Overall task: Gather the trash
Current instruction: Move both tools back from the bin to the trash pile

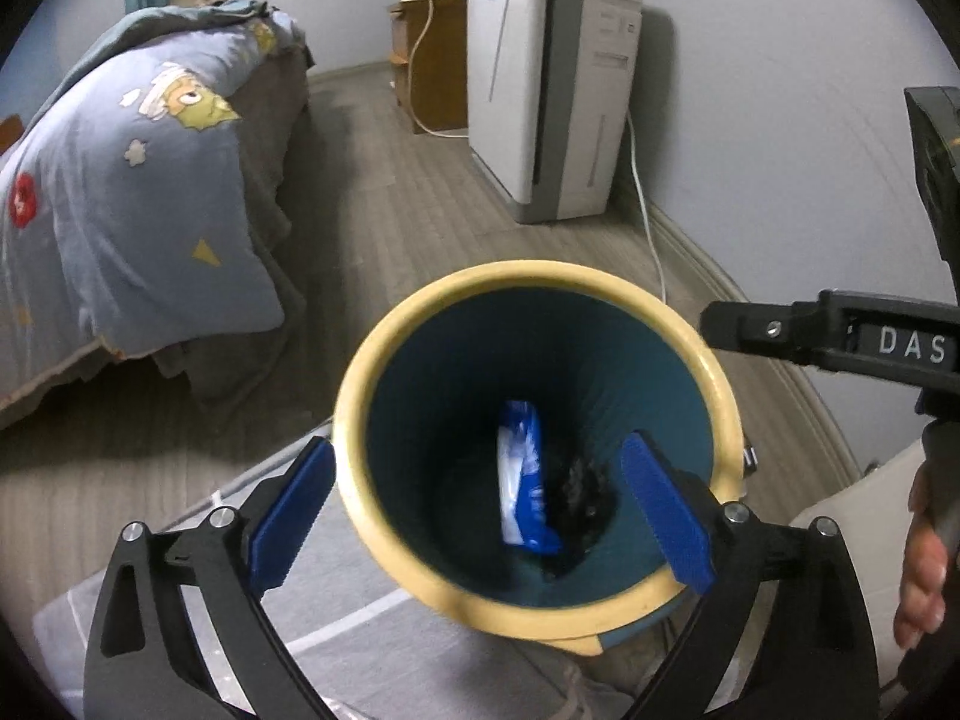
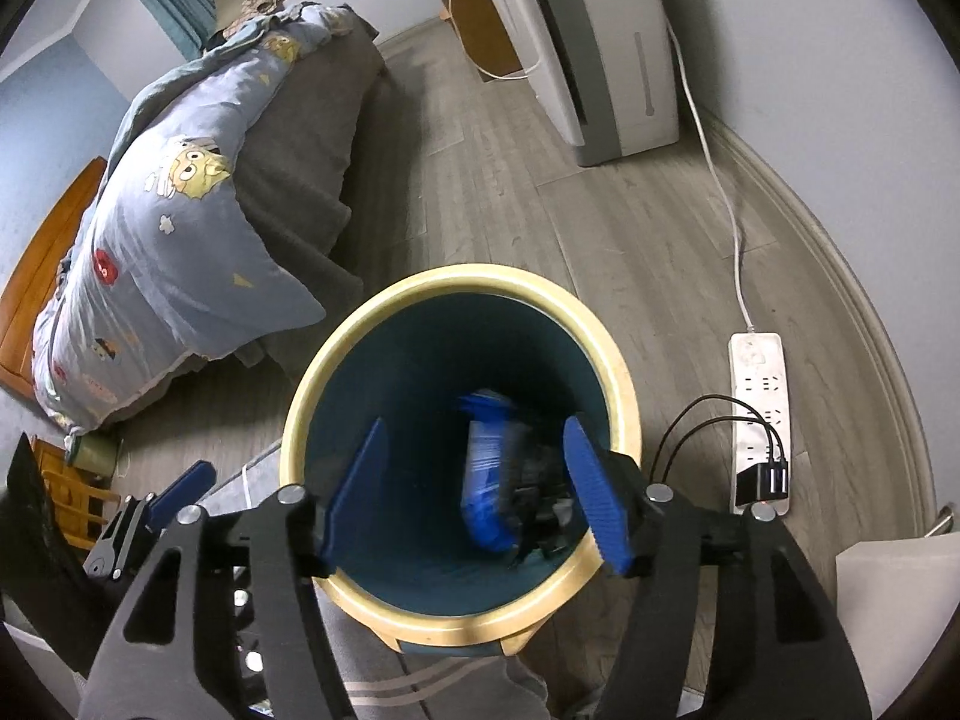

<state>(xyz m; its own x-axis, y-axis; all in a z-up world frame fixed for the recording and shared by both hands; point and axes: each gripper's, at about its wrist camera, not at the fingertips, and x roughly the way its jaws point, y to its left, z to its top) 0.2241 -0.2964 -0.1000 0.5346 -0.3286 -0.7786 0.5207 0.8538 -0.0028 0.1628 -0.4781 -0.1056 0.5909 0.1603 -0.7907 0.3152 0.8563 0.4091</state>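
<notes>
A round bin with a yellow rim [image 1: 384, 336] and teal inside stands on the floor below both grippers; its rim also shows in the right wrist view [image 2: 336, 336]. A blue and white wrapper [image 1: 525, 480] and a dark crumpled piece [image 1: 579, 486] lie at its bottom. The wrapper [image 2: 486, 474] looks blurred in the right wrist view. My left gripper [image 1: 480, 510] is open and empty, its blue pads on either side of the bin's near rim. My right gripper [image 2: 474, 492] is open and empty above the bin's mouth.
A bed with a blue cartoon quilt [image 1: 120, 180] is to the left. A white air purifier [image 1: 552, 90] stands by the wall with a cord. A power strip [image 2: 759, 414] lies on the floor at the right. A grey mat [image 1: 360, 648] lies below the bin.
</notes>
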